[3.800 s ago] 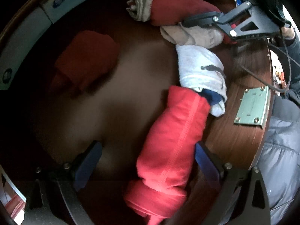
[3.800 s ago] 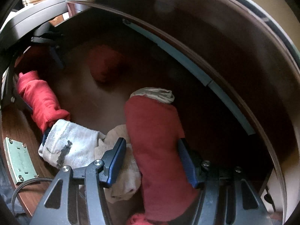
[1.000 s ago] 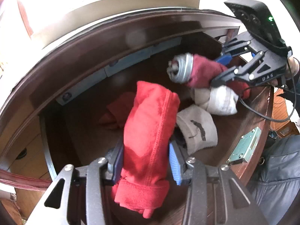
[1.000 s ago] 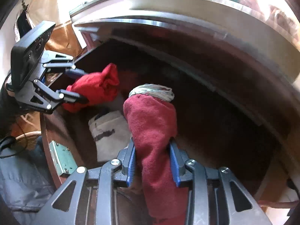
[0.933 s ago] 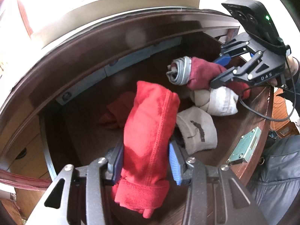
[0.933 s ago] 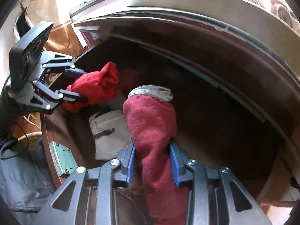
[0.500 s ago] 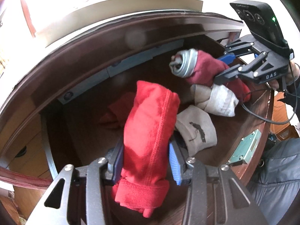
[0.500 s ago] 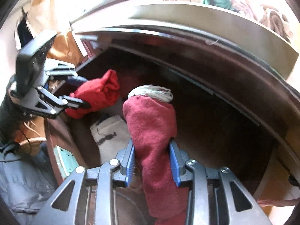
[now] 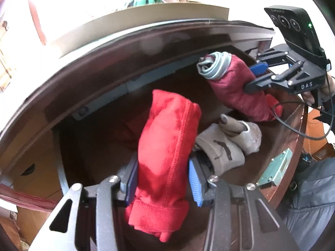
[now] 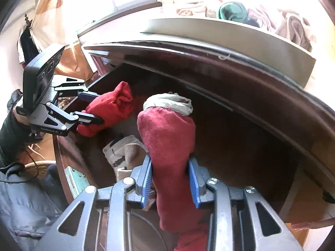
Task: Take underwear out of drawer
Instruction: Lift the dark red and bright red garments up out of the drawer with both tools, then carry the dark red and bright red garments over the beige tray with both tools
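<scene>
Underwear is in both our claws right now: up close our left gripper [image 9: 163, 179] is clamped on a bright red rolled pair [image 9: 167, 146], blue pads pressing either side, and our right gripper [image 10: 170, 183] is squeezing a darker maroon roll [image 10: 167, 138] with a grey waistband [image 10: 169, 102] poking out the top. Both rolls hang above the open dark wood drawer [image 9: 293, 138]. A bit further in, two beige rolled pairs [image 9: 226, 146] sit touching each other on the drawer floor near the front wall, beside a metal lock plate [image 9: 276, 170]. Way back, more folded clothes [image 10: 234, 10] sit on the cabinet top.
</scene>
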